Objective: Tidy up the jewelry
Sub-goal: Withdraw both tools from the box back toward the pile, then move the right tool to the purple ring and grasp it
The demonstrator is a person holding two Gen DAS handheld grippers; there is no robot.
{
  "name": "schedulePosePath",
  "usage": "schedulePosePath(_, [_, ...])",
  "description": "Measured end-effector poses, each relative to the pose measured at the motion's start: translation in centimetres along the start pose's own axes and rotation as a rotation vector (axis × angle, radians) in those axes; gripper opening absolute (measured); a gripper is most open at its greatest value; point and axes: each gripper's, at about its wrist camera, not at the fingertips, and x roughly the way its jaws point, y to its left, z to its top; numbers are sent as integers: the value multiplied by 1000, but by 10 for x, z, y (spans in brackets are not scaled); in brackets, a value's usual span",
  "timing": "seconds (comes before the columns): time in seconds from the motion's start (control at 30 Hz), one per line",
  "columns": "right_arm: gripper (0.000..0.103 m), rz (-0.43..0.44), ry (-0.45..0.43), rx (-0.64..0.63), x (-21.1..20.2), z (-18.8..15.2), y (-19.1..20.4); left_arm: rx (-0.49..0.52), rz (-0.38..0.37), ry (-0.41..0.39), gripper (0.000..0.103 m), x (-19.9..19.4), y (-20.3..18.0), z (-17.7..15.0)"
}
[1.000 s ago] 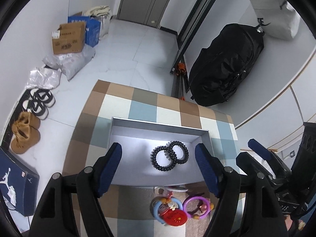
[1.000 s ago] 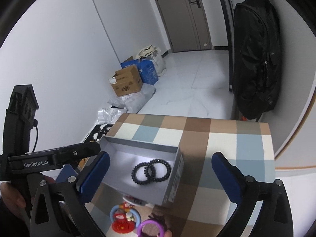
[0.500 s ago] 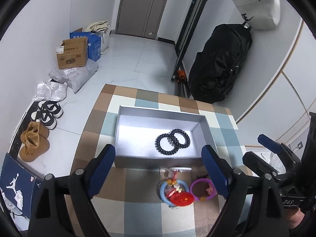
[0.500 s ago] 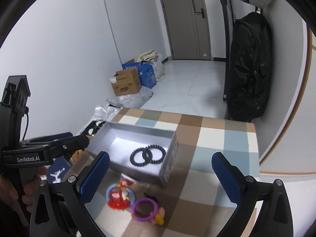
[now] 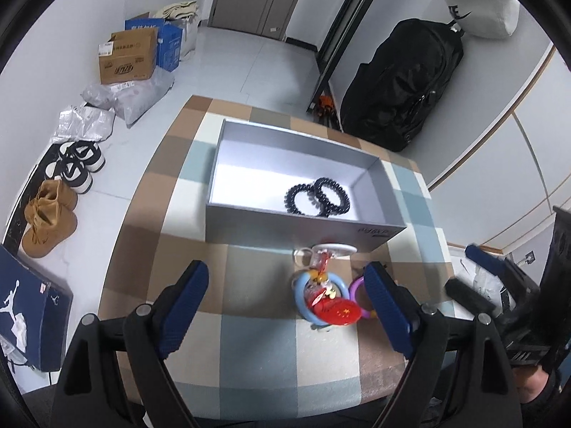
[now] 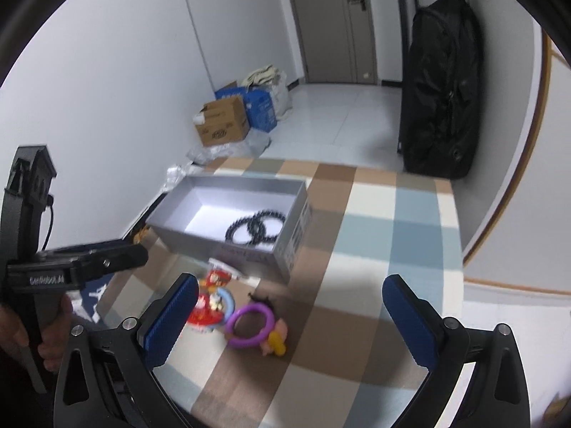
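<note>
A white-walled room with a pale tiled floor surrounds a worktop (image 5: 249, 324) covered in brown, blue and cream checks. At frame centre sits an open grey box (image 5: 303, 226), holding two black beaded bracelets (image 5: 317, 197) that overlap toward its right end. Just below the box lie a blue ring with a red charm (image 5: 326, 301) and a purple ring (image 6: 249, 324). The left claw (image 5: 285, 306) and the right claw (image 6: 289, 321) both hover released above the worktop, grasping nothing.
</note>
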Motion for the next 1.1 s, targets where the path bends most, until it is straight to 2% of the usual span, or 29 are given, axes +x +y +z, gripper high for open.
schedulePosePath(0.17, [103, -29, 156, -21, 28, -22, 6, -17, 3, 31, 86, 5, 4, -2])
schedulePosePath(0.37, [101, -24, 178, -97, 39, -28, 21, 9, 17, 38, 86, 4, 5, -5])
schedulePosePath(0.57, [88, -36, 200, -157, 52, -28, 35, -13, 8, 33, 85, 1, 12, -2])
schedulePosePath(0.73, [78, -120, 201, -322, 63, -34, 58, -50, -9, 25, 85, -1, 21, 1])
schedulePosePath(0.87, [70, -161, 223, -401, 73, -38, 67, -83, -24, 19, 85, -1, 26, 4])
schedulePosePath(0.97, [61, -165, 208, -419, 73, -36, 69, -97, -30, 17, 85, -1, 28, 5])
schedulePosePath(1.0, [50, -166, 212, -418, 74, -36, 68, -98, -31, 17, 85, -1, 28, 5])
schedulePosePath(1.1, [49, -149, 213, -385, 73, -33, 64, -99, -34, 17, 85, -1, 28, 6])
